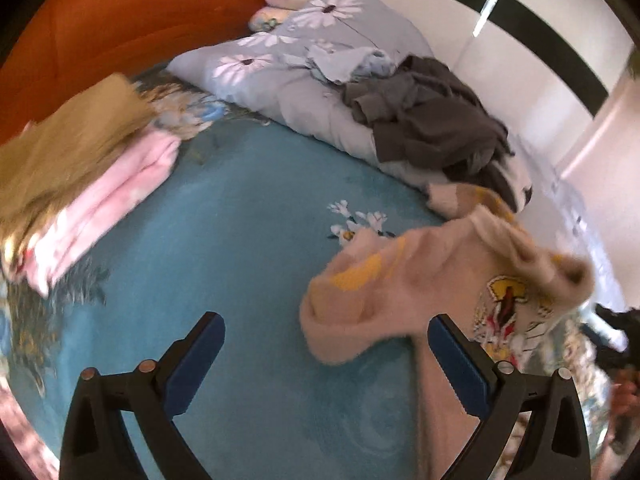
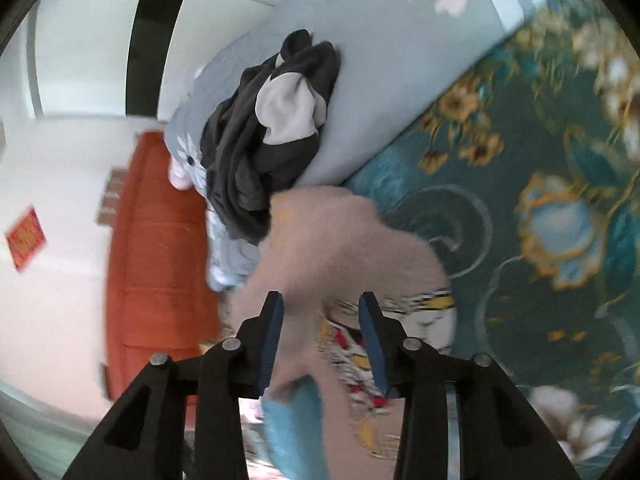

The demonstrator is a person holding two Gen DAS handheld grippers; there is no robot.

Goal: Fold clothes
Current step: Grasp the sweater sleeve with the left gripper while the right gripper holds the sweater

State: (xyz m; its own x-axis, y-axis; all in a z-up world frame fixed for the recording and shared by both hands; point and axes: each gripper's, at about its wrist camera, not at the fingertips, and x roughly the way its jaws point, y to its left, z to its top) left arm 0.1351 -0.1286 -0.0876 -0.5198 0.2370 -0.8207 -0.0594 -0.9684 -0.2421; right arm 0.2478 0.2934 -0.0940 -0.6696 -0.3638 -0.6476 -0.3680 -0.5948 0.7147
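A pale pink fuzzy garment [image 1: 420, 288] with a yellow, red and white print hangs in the air over the teal bedspread [image 1: 240, 240]. My left gripper [image 1: 326, 332] is wide open and empty, its right finger just in front of the garment. In the right wrist view my right gripper [image 2: 322, 308] has its jaws partly apart with the same garment [image 2: 340, 248] between and beyond them; the blur hides whether the pads touch it. A crumpled dark grey garment [image 1: 432, 116] lies on the grey daisy quilt [image 1: 296, 68]; it also shows in the right wrist view [image 2: 256, 152].
A stack of folded clothes, tan [image 1: 60, 152] on pink [image 1: 112, 200], lies at the left of the bed. An orange headboard [image 1: 120, 12] stands behind. White wardrobe doors [image 1: 520, 60] are at the right. The quilt [image 2: 380, 80] lies along the bed's far side.
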